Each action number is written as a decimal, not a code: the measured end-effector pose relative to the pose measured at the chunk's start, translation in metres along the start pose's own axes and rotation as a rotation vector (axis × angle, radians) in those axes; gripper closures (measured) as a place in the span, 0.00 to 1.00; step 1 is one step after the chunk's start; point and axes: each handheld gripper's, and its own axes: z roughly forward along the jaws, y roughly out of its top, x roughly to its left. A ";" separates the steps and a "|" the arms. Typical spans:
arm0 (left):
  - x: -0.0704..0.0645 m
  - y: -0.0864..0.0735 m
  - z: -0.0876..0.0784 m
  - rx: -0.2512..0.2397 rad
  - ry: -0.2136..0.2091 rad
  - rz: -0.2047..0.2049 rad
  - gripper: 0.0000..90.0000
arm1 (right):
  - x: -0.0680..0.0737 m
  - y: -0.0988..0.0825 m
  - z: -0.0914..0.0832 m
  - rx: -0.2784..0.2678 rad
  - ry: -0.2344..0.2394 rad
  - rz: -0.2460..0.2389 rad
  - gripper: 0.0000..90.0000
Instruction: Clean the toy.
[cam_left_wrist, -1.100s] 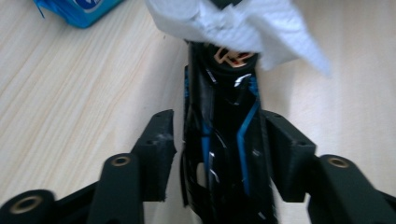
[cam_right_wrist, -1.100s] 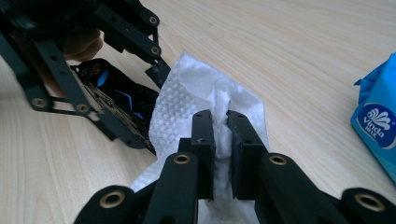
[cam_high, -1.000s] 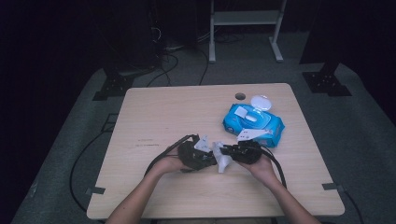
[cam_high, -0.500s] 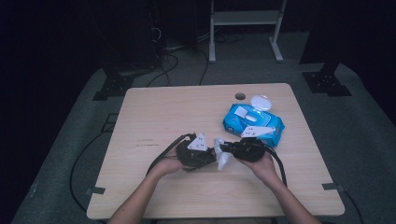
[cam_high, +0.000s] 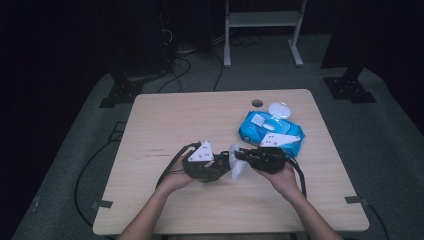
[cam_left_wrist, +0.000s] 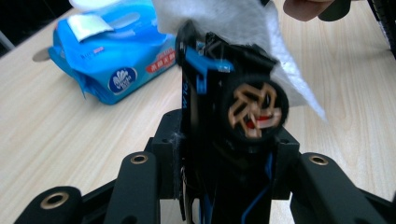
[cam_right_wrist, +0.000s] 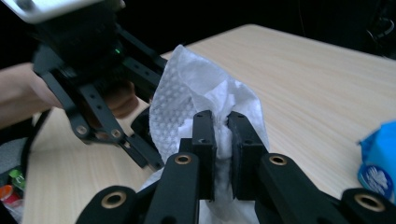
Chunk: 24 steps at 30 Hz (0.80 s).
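Closest to me, my right gripper (cam_right_wrist: 222, 126) has its fingers pinched nearly together on a bunched white wipe (cam_right_wrist: 187, 93), which stands up between the pads and fans out towards my left hand. At nine o'clock of it, tip to tip, my left gripper (cam_high: 220, 167) has its fingers closed partway on a small black gadget (cam_left_wrist: 252, 107) with blue clips and a round, tan-patterned end. It stands upright in the grip, and the wipe is draped against its far side.

I judge that I am at the wiping step, with gadget and cloth meeting just above the bench (cam_high: 175, 115). The next move calls for a steady left grip while the right drags the wipe across the gadget's face, pressing lightly so the cloth doesn't tear or slip from the pads.

Further off, at one o'clock, the blue wipes pack (cam_high: 270, 131) lies flat with its white lid flipped open.
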 end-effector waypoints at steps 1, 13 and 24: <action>0.000 0.001 -0.001 -0.001 0.001 0.005 0.64 | 0.002 0.003 -0.001 -0.008 0.003 -0.007 0.91; -0.003 0.002 0.001 -0.028 -0.002 0.008 0.64 | 0.003 0.004 -0.005 0.004 -0.027 -0.029 0.91; -0.001 0.002 -0.005 -0.057 0.008 0.001 0.64 | -0.005 -0.001 -0.007 0.009 -0.032 0.000 0.91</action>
